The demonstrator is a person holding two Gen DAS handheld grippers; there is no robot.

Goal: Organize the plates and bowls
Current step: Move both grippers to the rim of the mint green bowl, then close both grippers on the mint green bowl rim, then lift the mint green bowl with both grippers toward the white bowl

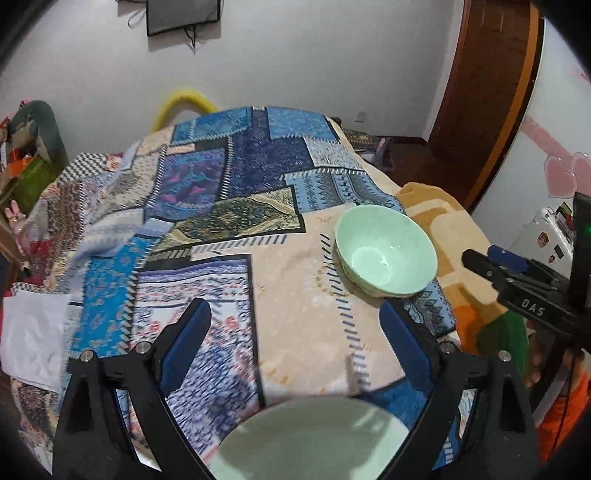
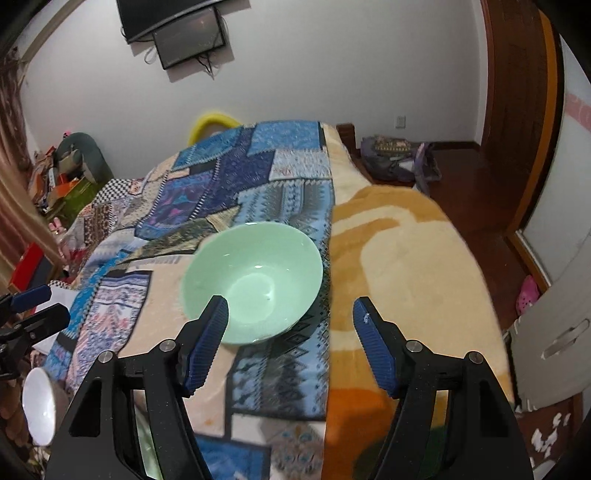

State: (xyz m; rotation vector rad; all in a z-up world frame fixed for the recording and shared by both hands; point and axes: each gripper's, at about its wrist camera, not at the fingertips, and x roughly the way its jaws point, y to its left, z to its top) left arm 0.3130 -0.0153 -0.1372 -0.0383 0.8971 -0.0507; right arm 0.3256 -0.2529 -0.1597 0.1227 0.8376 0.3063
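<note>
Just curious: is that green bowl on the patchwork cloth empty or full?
Empty. The green bowl sits upright, and its bare glossy bottom shows in both views.

Home bedroom: quilt-covered bed (image 2: 258,177), wall-mounted screen (image 2: 188,35), wooden door (image 2: 517,92).

Black gripper frames, ribbed blue fingers (image 2: 207,341), silver screws, "DAS" marking

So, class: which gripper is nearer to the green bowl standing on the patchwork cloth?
Right. The right gripper is open just in front of the green bowl, one finger overlapping its rim in view. The left gripper, also open, sits further back and to the bowl's left.
</note>
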